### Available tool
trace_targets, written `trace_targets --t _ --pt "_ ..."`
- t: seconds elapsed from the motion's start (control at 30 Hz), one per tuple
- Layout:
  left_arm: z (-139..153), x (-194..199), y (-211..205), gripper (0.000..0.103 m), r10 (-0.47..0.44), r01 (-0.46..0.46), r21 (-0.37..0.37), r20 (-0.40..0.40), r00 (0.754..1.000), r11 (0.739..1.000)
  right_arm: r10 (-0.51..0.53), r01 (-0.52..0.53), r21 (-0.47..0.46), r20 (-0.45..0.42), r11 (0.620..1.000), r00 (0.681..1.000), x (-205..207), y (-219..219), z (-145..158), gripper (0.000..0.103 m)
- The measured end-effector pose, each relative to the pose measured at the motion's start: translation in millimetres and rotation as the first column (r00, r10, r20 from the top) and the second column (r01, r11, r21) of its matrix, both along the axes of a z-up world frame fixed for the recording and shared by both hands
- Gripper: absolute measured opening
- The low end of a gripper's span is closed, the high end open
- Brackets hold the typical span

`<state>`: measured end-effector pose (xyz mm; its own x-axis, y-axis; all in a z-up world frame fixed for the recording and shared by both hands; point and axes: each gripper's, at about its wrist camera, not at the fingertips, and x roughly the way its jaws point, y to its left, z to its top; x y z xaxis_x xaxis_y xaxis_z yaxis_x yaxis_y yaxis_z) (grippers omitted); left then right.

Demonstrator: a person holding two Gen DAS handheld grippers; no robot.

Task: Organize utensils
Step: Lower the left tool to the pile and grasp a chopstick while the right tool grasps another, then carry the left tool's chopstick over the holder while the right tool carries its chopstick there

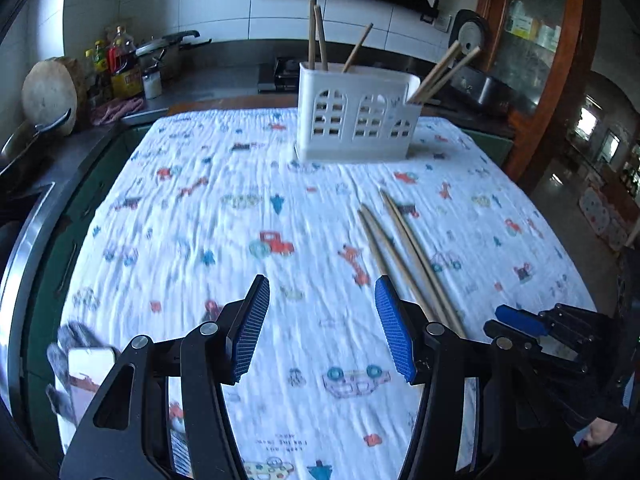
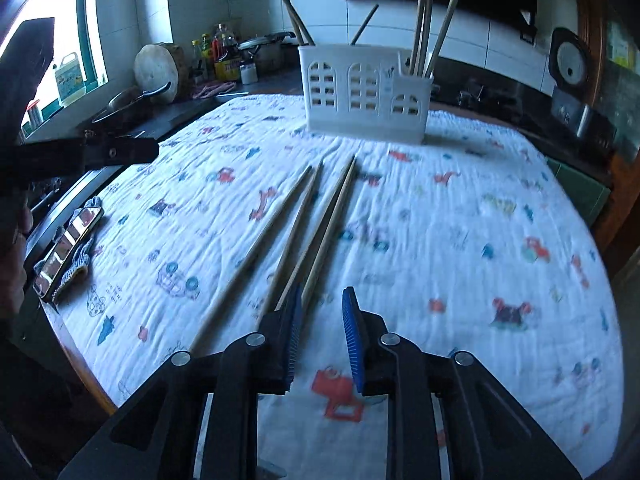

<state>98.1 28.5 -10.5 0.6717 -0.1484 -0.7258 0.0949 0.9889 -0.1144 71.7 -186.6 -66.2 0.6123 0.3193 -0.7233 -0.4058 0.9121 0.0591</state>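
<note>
Left gripper (image 1: pixel 322 320): black frame, round silver pivot screws, triangular cut-outs in links, blue ribbed pads (image 1: pixel 250 330) fitted. Right gripper (image 2: pixel 320 328): same black frame, silver screws, blue ribbed pads (image 2: pixel 354 344).

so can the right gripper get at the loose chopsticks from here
Probably yes: the right gripper is empty, jaws slightly apart, and the chopsticks lie flat on the cloth just ahead and left of it, with nothing between.
</note>
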Motion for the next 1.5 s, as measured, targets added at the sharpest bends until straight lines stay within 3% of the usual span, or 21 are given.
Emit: trace_targets --t 0.17,0.67,0.83,1.17,1.5 --pt "-18 -17 -9 0.055 0.014 -0.014 0.038 0.001 1.0 0.999 -0.018 0.02 0.032 -0.038 0.999 0.999 -1 4 -16 0.015" --pt "-49 -35 -32 0.053 -0.024 0.022 -0.031 -0.052 0.998 0.999 -0.051 0.051 0.015 -0.026 0.999 0.998 2 11 -27 0.009" --pt "-57 -35 -50 0.047 -0.063 0.058 -0.073 -0.071 0.996 0.996 -0.071 0.071 0.028 -0.01 0.997 0.997 0 0 -23 0.008" --pt "-75 -26 -80 0.022 -0.106 0.096 -0.098 -0.108 0.988 0.991 -0.094 0.091 0.04 0.09 0.995 0.992 -10 -20 10 0.007" --pt "-80 -18 -85 0.011 -0.067 0.061 -0.051 -0.118 0.991 0.997 -0.099 0.089 0.068 0.165 0.994 0.981 -16 -30 41 0.007"
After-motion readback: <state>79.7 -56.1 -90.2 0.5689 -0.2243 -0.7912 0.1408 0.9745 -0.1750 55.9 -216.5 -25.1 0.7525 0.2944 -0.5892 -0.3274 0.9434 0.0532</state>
